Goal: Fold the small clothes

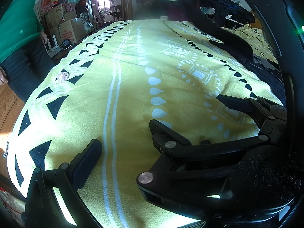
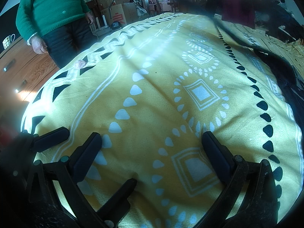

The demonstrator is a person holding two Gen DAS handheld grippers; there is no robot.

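Left wrist view: the left gripper hovers low over the yellow patterned blanket, fingers spread and empty. The right gripper sits just to its right, also spread. A dark garment lies ahead and to the right, stretched along the blanket's far edge.

Right wrist view: the right gripper is wide apart, holding nothing. The dark garment lies off to its right, so the right hand looks nearer. A person in a green sweater stands at the left.

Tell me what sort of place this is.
Probably a cluttered home room: a yellow patterned blanket covers the work surface, cardboard boxes are stacked by a doorway, and clothes are piled at the far right.
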